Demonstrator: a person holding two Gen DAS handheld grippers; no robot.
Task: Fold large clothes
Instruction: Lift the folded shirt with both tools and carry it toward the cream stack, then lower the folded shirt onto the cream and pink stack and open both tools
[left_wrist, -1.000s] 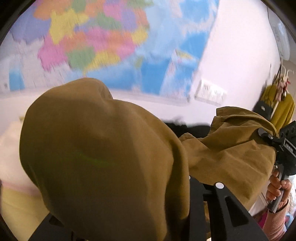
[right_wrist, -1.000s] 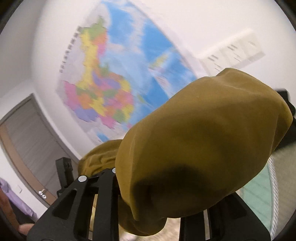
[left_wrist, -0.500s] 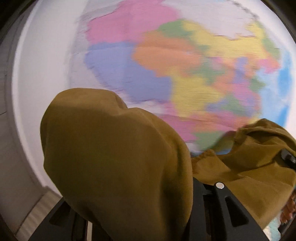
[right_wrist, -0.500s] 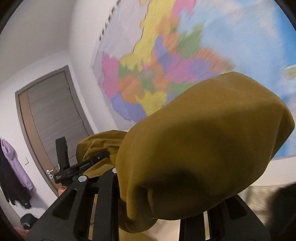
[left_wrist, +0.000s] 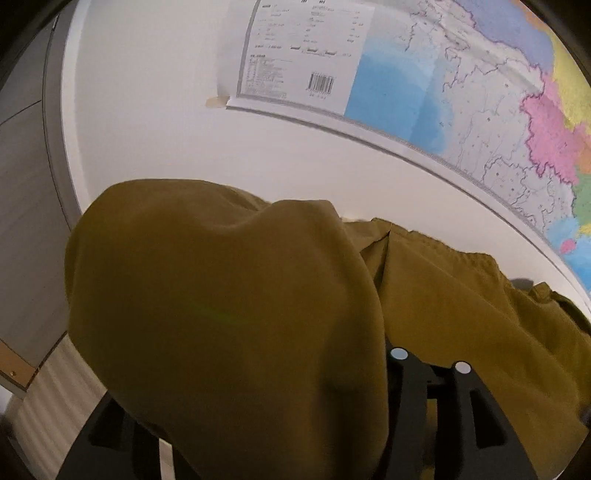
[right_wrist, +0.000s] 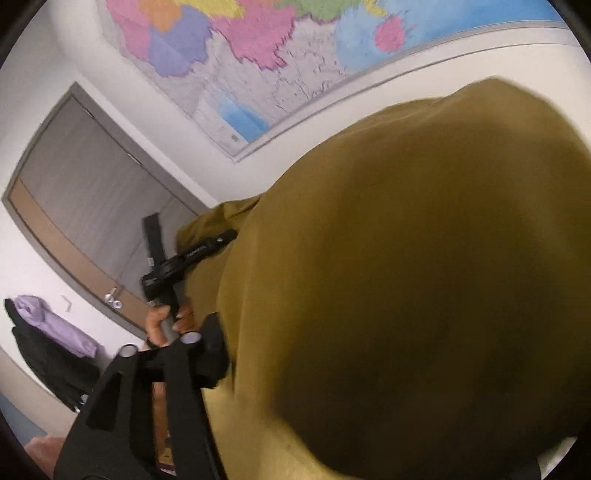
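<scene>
A large olive-brown garment (left_wrist: 229, 317) bulges over my left gripper (left_wrist: 369, 373), which is shut on it; the cloth hides the left finger and stretches right toward the frame edge. In the right wrist view the same garment (right_wrist: 417, 280) drapes over my right gripper (right_wrist: 236, 354), which is shut on it, and hides the right finger. The left gripper's body (right_wrist: 173, 266), held by a hand, shows there at the left, gripping the garment's far end. Both grippers hold the garment up in the air, tilted up toward the wall.
A colourful wall map (left_wrist: 461, 96) hangs on the white wall ahead; it also shows in the right wrist view (right_wrist: 266, 48). A grey door (right_wrist: 88, 206) stands at the left, with purple and black clothes (right_wrist: 48, 339) hanging beside it.
Both grippers have swung upward and turned with the garment; the view swept across the map toward its corner and the door. Both grips on the cloth are unchanged.
</scene>
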